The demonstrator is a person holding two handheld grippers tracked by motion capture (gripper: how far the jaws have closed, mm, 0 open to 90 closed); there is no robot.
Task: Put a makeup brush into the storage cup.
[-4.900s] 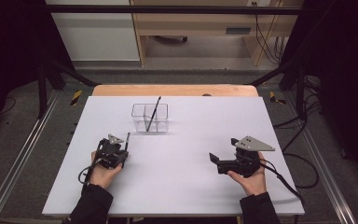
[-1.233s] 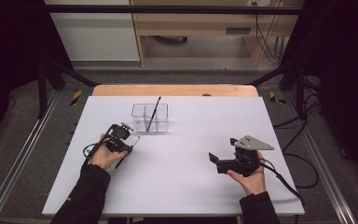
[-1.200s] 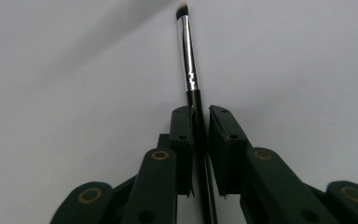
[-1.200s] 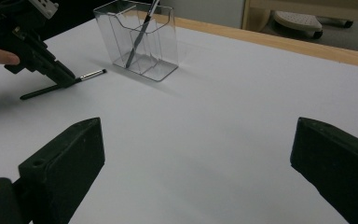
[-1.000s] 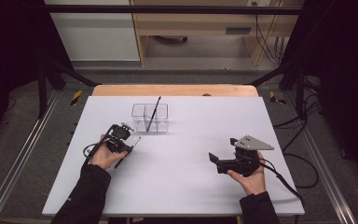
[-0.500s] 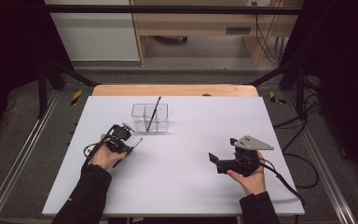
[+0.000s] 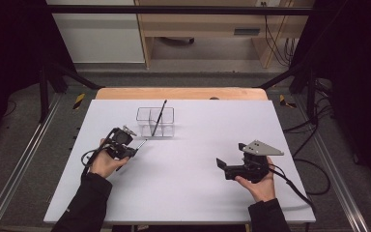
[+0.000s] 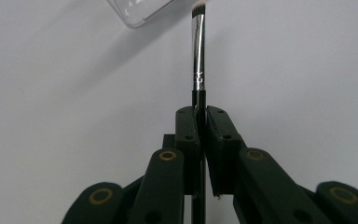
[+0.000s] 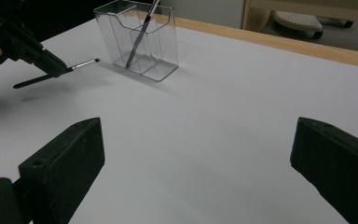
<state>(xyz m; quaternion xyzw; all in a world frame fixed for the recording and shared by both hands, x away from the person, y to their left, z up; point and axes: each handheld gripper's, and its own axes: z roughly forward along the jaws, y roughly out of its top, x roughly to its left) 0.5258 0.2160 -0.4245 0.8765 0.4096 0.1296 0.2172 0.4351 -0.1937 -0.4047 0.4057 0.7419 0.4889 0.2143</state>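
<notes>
Thin makeup brush [image 8: 198,56], black handle w/ silver ferrule, is clamped in the left hand-held gripper [image 8: 199,122]: jaws pinched nearly together on the handle, pads pressing both sides. Bristle tip points toward the clear organizer [image 7: 155,122], just short of its near-left corner; in the left gripper view the tip sits right beside that corner. Brush is lifted off the table [image 7: 188,193], roughly level, handle end sticking out behind the jaws.

Organizer stands upright, and a second brush [image 7: 159,117] leans inside its middle compartment, top poking above the rim.

Right hand-held gripper [image 7: 222,166] sits well to the right of the organizer and nearer the person, low over the table. Its jaws are spread wide w/ nothing between them, per the right gripper view: bare white table in the gap.
</notes>
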